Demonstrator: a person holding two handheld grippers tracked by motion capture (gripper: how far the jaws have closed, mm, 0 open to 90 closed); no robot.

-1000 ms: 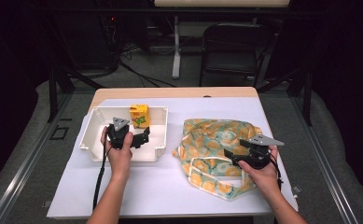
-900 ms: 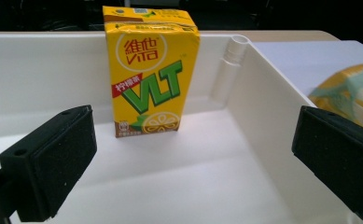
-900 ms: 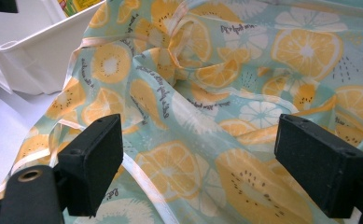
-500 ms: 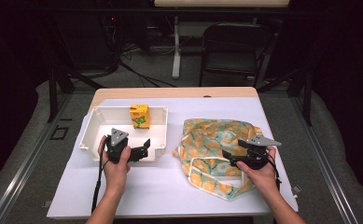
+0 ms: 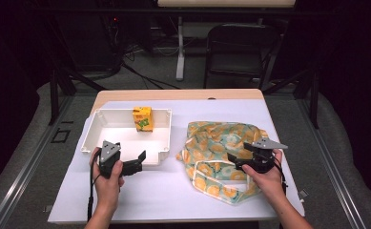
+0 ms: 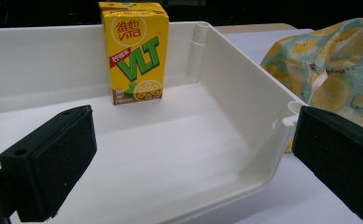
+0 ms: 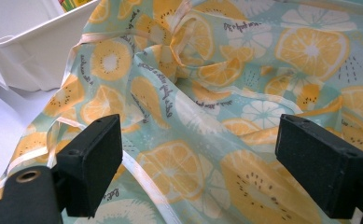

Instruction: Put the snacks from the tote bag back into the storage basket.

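A yellow juice carton [image 5: 142, 118] stands upright at the back wall of a white bin [image 5: 90, 138]. In the left gripper view the carton [image 6: 135, 51] is beyond my jaws, and the bin's [image 6: 244, 93] right wall runs between them. My left gripper [image 5: 136, 162] [image 6: 193, 158] is open and holds nothing, at the bin's near right corner. A crumpled fruit-print cloth bag [image 5: 211, 143] [image 7: 207, 84] lies to the right of the bin. My right gripper [image 5: 234, 162] [image 7: 198, 163] hovers open over it, with cloth beneath the wide jaws but not pinched.
A white sheet [image 5: 173, 191] covers the wooden table [image 5: 183, 94]. The bin's corner [image 7: 34, 51] shows at the upper left of the right gripper view, and the cloth [image 6: 338, 70] at the right of the left gripper view. A dark chair [image 5: 240, 47] stands beyond the table.
My left gripper has drawn back from over the bin's inside toward its near edge, still open. The right gripper and the cloth have stayed put.
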